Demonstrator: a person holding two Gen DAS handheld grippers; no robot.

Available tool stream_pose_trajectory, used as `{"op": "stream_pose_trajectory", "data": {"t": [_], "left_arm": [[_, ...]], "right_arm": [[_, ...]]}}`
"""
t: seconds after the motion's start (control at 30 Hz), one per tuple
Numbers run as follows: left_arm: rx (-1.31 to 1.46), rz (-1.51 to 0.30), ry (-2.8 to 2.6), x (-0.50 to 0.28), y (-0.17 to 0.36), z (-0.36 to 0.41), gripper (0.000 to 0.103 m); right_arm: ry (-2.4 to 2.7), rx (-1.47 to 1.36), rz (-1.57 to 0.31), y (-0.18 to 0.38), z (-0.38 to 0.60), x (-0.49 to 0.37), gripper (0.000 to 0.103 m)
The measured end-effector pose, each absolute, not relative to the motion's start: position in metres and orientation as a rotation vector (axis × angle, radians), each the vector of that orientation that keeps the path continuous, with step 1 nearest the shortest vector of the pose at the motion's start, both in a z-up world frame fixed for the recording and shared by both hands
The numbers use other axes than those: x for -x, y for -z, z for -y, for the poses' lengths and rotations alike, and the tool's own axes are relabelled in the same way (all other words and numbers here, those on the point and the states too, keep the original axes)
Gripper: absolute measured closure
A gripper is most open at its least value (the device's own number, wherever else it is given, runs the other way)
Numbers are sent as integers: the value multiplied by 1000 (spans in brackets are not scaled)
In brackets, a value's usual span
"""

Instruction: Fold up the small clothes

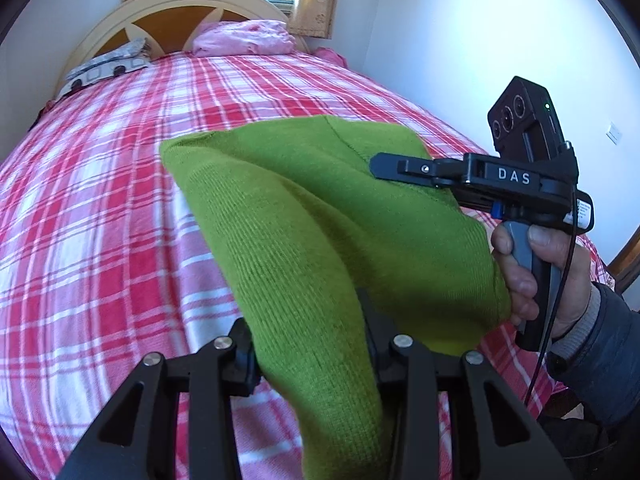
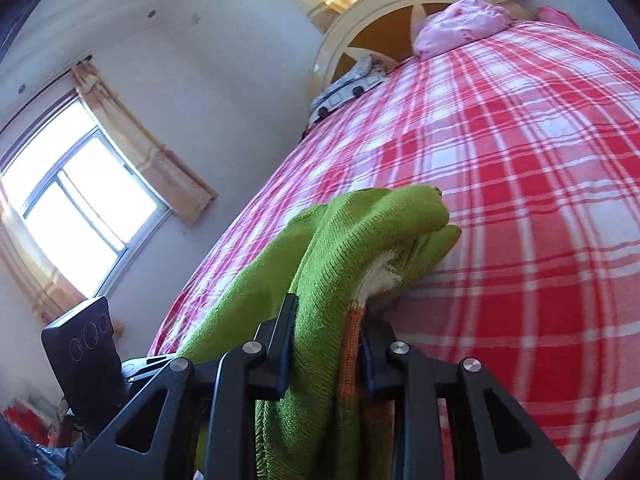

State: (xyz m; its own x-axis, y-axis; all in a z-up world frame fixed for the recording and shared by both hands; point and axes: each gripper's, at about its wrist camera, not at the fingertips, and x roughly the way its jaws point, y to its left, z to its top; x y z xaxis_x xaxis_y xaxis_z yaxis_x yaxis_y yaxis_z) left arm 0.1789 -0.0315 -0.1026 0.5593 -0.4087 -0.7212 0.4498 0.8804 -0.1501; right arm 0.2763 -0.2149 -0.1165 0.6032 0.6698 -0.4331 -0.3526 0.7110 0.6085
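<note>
While both claws — my left gripper and right gripper — pinched the green knit garment above the bed, I judged the fold mid-carry — next, lay it flat.

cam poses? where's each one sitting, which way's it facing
Left wrist: on the left claw, facing up the bed toward the headboard; shows the right claw and right hand.
Right wrist: on the right claw, tilted, facing the headboard; the left claw's body shows lower left.
Shared: green knit garment gripped by both, pink pillow.
</note>
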Motion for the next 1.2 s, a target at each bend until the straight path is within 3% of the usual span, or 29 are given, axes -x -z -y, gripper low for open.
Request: {"op": "stream_pose_trajectory", "data": {"t": [1.2], "left_arm": [[12, -772, 243, -149, 99, -128, 63]], "right_arm": [[-913, -383, -768, 104, -2, -309, 76]]}}
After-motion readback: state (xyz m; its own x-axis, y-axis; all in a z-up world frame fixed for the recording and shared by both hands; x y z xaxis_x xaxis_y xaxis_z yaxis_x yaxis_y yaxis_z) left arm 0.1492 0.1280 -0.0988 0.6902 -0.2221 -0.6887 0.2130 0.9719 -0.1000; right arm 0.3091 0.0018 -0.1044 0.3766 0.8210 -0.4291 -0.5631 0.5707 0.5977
